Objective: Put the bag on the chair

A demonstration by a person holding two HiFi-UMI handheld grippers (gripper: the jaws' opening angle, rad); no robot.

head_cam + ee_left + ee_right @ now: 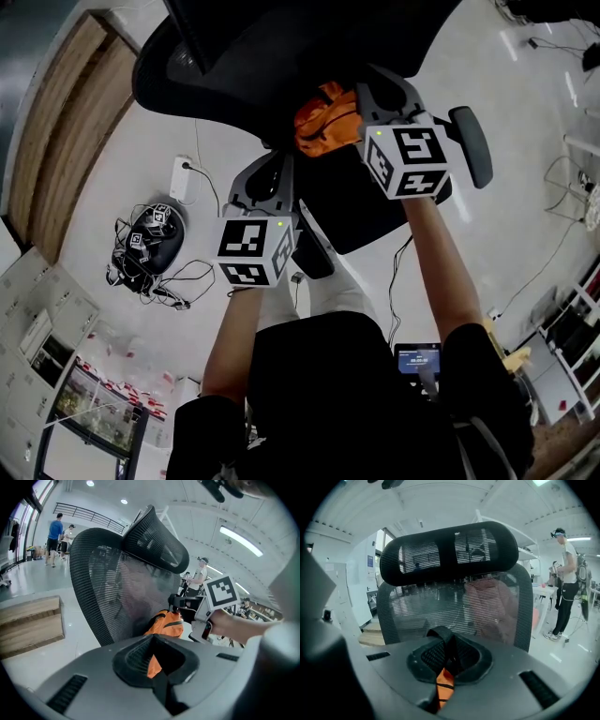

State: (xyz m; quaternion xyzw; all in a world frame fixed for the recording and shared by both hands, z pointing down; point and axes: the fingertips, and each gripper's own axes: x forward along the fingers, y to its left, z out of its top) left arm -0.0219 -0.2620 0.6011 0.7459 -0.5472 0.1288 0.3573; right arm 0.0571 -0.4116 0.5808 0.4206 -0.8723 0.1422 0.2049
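An orange bag (322,120) hangs over the seat (370,211) of a black mesh office chair (112,583). My right gripper (361,98) is shut on the bag's top. In the right gripper view a black strap loop and an orange strip (444,686) sit pinched between its jaws, facing the headrest (450,550). My left gripper (272,173) is lower, at the bag's left. In the left gripper view the bag (164,625) is just ahead. Orange fabric (152,665) shows between that gripper's jaws, and I cannot tell whether they press on it.
The chair's armrest (473,145) sticks out to the right of my right gripper. On the floor at the left lie a power strip (181,178) and a device in tangled cables (150,236). Wooden steps (28,625) stand behind the chair. Several people stand far off.
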